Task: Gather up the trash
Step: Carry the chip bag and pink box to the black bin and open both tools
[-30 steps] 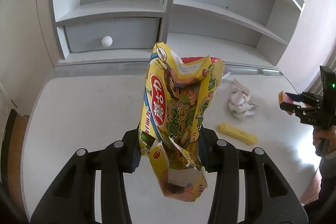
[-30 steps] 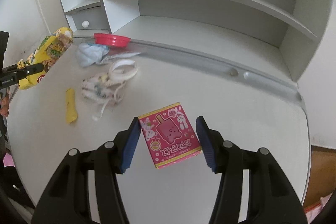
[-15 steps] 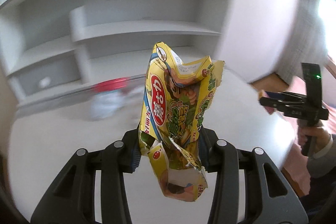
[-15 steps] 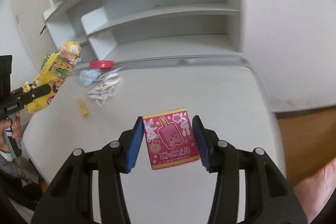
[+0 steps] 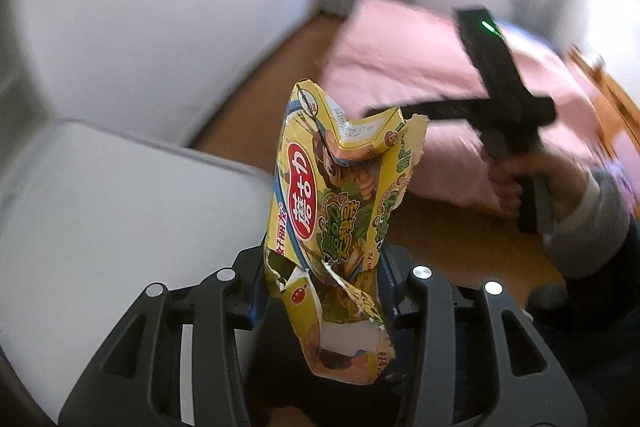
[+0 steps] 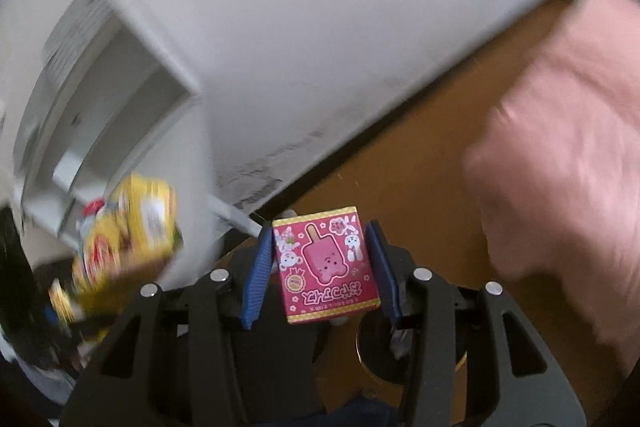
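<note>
A torn yellow snack bag [image 5: 340, 187] stands upright in my left gripper [image 5: 322, 269], which is shut on its lower half. In the right wrist view a pink box with a popsicle picture [image 6: 328, 267] hangs above the floor, and my right gripper [image 6: 320, 247] is shut on it with a blue pad against each side. The same yellow bag [image 6: 128, 239] shows blurred at the left of that view. In the left wrist view, a person's hand [image 5: 508, 175] grips the black handle of the right gripper at the right.
The white desk top [image 5: 100, 207] lies at the lower left and a pale wall [image 5: 160, 7] rises behind it. Wooden floor [image 6: 420, 167] runs between the desk side [image 6: 320, 27] and a pink bed cover [image 6: 560, 147]. A dark round thing [image 6: 380, 363] sits low, half hidden by my right fingers.
Both grippers swung away from the desk and shelves toward the floor and the pink bed, rolling as they went. The bag and the pink box stay gripped. The right jaws narrowed onto the box.
</note>
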`<state>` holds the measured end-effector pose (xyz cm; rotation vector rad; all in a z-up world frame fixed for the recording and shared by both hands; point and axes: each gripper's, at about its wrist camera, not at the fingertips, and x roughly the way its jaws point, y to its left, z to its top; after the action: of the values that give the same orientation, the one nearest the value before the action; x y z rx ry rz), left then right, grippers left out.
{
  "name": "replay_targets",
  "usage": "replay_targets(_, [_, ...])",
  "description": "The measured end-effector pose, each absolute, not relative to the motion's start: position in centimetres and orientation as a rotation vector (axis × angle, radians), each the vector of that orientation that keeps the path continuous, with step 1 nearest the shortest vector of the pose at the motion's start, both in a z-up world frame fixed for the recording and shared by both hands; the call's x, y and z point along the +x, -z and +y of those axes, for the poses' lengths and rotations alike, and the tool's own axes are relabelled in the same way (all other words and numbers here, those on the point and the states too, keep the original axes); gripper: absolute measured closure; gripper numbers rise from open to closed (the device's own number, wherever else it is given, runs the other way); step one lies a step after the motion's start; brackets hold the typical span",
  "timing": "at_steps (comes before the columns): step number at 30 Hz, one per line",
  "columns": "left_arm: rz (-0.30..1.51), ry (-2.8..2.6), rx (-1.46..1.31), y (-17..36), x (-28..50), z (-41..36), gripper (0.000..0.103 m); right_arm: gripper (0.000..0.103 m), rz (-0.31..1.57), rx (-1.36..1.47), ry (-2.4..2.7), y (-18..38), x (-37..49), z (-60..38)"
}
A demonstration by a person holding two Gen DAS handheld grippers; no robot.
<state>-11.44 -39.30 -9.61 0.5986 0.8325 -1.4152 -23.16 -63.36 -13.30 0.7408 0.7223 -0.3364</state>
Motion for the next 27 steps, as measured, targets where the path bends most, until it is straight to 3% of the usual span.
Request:
replay_targets(4, [0.991,1.482,0.732,16.1,-14.9,-44.5,0.06,0.057,0.815,0.916,0.393,21.5,-26.2,-67.2])
replay_targets(9, [1.31,1.362,0.849,29.0,-14.8,-50.5,0.06,0.057,1.017,1.098,0.467,33.9,-27.2,-68.8])
replay_targets(13, [1.448,1.261,0.814,35.6,-13.8,-52.4,0.06,0.058,1.109,1.163,0.433,38.1,-27.0,-67.8])
replay_targets(16, [1.495,1.254,0.759,36.8,-13.3,-52.3,0.057,0.057,1.1,1.16,0.439,38.2,-26.9,-67.9])
replay_targets(17, [1.484,1.246,0.745,36.8,-13.1,-52.3,0.047,0.056,1.091,1.173,0.439,38.3,-26.9,-67.9])
replay_targets(19, [1.461,1.233,0.716,36.8,-12.6,-51.9,0.033,0.036,1.076,1.225,0.441,38.7,-27.3,-68.1])
replay_targets(20, [1.454,1.23,0.705,36.8,-13.2,-51.9,0.022,0.019,1.066,1.247,0.442,38.8,-27.3,-68.3])
replay_targets(21, [1.447,1.226,0.7,36.7,-13.3,-51.8,0.017,0.015,1.045,1.265,0.445,38.8,-27.4,-68.3])
replay_targets(22, [1.431,1.222,0.694,36.3,-13.4,-51.9,0.013,0.015,1.029,1.274,0.444,38.6,-27.5,-68.4])
replay_targets(27, [1.314,1.312,0.746,33.5,-15.3,-50.8,0.012,0.014,0.985,1.251,0.491,37.1,-28.0,-69.3])
